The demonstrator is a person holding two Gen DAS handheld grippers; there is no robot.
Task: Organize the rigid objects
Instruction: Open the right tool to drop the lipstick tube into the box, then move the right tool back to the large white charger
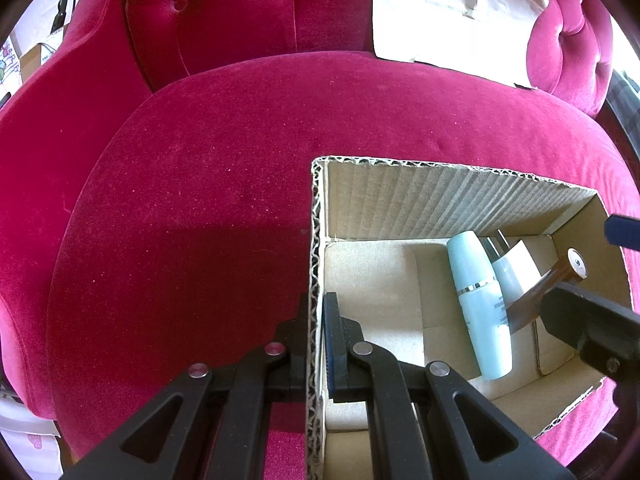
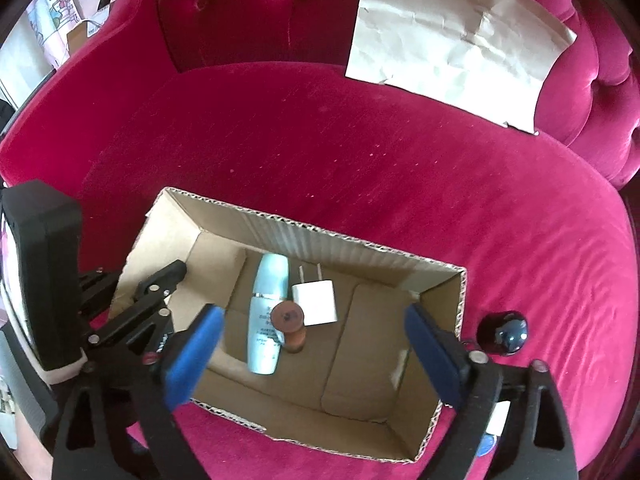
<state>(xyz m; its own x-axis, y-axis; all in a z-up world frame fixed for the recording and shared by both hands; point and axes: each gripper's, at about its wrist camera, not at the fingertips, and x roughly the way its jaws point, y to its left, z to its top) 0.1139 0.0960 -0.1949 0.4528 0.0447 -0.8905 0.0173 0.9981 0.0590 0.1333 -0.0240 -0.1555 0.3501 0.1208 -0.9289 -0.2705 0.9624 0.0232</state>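
A cardboard box (image 2: 444, 280) sits on a big pink velvet seat (image 2: 360, 152). The left gripper (image 1: 318, 340) is pinched shut on the left wall of the box, one finger inside and one outside. The right gripper (image 2: 316, 356) hangs over the open box with its blue pads (image 2: 192, 356) spread wide apart and nothing between them.

Three things lie on the box floor. A pale blue bottle (image 2: 267, 316) lies on its side. A white plug (image 2: 316, 304) lies just beside it, with its two prongs pointing to the far wall. A small brown bottle (image 2: 290, 326) is right against the blue one, and it may be leaning on it, but that is hard to see.

A dark round ball (image 2: 506, 332) rests on the seat just outside the box's right wall. A crumpled sheet of paper (image 2: 456, 44) leans on the seat back.
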